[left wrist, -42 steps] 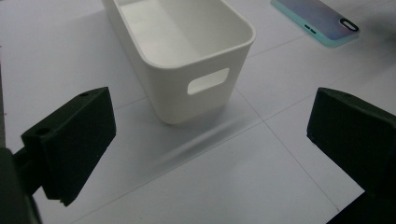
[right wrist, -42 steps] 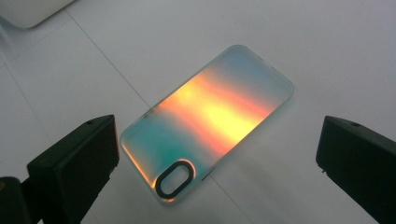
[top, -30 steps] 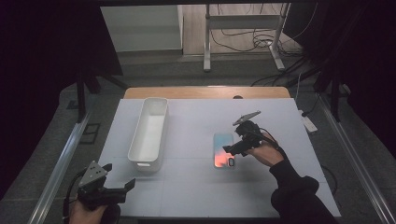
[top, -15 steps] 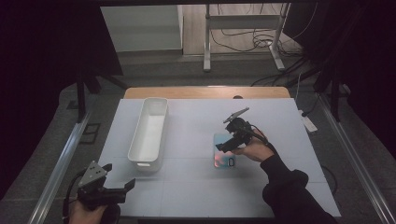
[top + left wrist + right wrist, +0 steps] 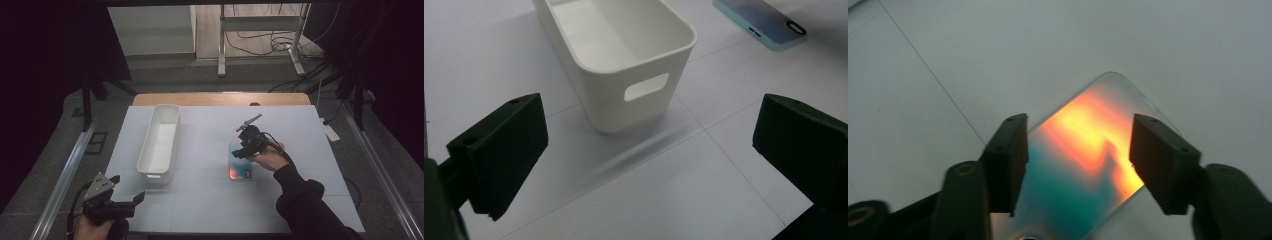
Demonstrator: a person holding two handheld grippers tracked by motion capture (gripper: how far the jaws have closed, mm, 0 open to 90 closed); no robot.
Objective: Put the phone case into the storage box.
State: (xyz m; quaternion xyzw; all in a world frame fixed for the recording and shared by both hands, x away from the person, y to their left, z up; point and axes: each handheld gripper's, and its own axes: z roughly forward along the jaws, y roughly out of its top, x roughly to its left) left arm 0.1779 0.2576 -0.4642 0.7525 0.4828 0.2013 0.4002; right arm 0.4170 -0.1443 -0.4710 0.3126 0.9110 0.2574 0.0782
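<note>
Nearby, white bin (image 5: 160, 142) beside phone case (image 5: 239, 164).

We're looking at a lab or test room set up for recording: a white table (image 5: 210, 200) sits inside a bare metal frame (image 5: 65, 185), dark curtains (image 5: 50, 75) hang on both sides, cables (image 5: 260, 37) sprawl across the floor behind, and a metal stand (image 5: 222, 45) rises at the back.
</note>
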